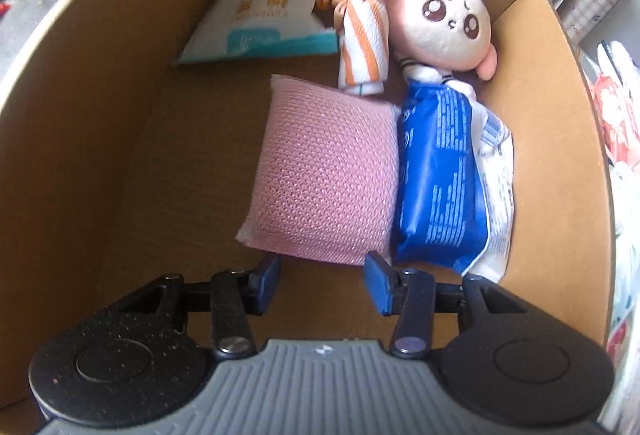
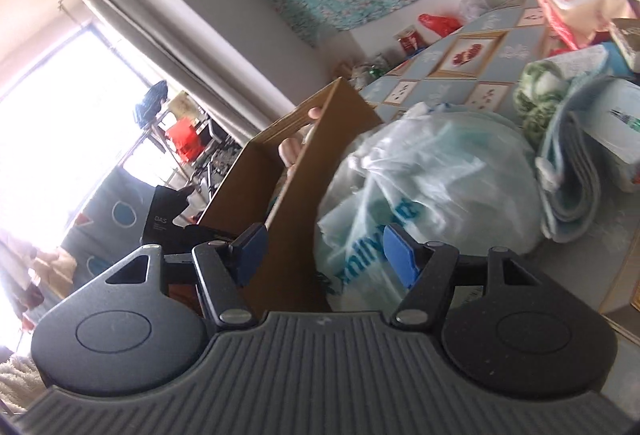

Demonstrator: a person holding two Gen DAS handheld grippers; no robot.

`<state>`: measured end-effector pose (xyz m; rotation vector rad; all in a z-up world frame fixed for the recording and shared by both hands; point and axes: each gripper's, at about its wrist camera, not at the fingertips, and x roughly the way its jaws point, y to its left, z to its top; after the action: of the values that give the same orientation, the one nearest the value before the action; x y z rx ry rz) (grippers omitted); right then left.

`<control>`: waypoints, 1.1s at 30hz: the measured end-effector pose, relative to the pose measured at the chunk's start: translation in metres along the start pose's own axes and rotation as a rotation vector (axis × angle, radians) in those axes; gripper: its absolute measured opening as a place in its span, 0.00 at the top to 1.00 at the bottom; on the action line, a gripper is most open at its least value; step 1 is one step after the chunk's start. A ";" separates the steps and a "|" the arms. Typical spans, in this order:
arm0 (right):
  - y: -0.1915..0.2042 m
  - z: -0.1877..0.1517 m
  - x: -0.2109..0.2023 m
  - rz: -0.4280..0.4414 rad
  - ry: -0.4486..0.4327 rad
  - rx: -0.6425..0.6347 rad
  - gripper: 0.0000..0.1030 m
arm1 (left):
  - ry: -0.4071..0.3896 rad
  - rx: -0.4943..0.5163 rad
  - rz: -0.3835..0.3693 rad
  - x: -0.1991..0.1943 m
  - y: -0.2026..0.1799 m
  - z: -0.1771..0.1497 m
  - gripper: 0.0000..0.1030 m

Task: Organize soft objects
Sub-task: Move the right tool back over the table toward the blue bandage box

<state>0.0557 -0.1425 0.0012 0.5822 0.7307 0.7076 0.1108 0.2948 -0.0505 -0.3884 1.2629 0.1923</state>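
In the left wrist view I look into a cardboard box. On its floor lie a pink knitted sponge, a blue and white soft pack, a pink-eared plush doll, a rolled orange-striped towel and a white tissue pack. My left gripper is open and empty just short of the sponge's near edge. In the right wrist view my right gripper is open and empty, held above the box's outer wall and a crumpled plastic bag.
A folded light-blue towel, a green and white cloth and a white carton lie on the patterned table. Red-printed packets sit further back. A hand shows inside the box.
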 end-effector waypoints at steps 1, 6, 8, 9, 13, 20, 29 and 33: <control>-0.005 -0.002 -0.002 -0.008 -0.007 0.006 0.38 | -0.001 0.005 0.005 0.001 -0.003 0.001 0.54; -0.020 -0.010 -0.008 -0.037 -0.031 0.038 0.38 | -0.004 0.013 0.023 0.005 -0.010 0.003 0.52; -0.029 -0.012 -0.013 -0.051 -0.036 0.052 0.38 | -0.013 0.020 0.017 0.004 -0.010 0.003 0.47; -0.032 -0.013 -0.013 -0.058 -0.037 0.060 0.38 | -0.013 0.018 0.010 0.002 -0.008 0.002 0.46; -0.038 -0.014 -0.017 -0.072 -0.044 0.074 0.37 | -0.003 0.004 0.001 -0.003 -0.003 0.001 0.34; -0.049 -0.016 -0.029 -0.094 -0.079 0.097 0.34 | -0.099 -0.008 -0.056 -0.041 0.004 -0.019 0.23; -0.050 -0.008 -0.051 -0.084 -0.149 0.073 0.33 | -0.353 0.048 -0.036 -0.104 -0.027 -0.048 0.19; -0.048 -0.001 -0.065 -0.098 -0.192 0.034 0.33 | -0.412 0.142 -0.070 -0.117 -0.067 -0.049 0.17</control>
<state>0.0378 -0.2206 -0.0073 0.6320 0.5897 0.5410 0.0556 0.2223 0.0608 -0.2537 0.8501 0.1145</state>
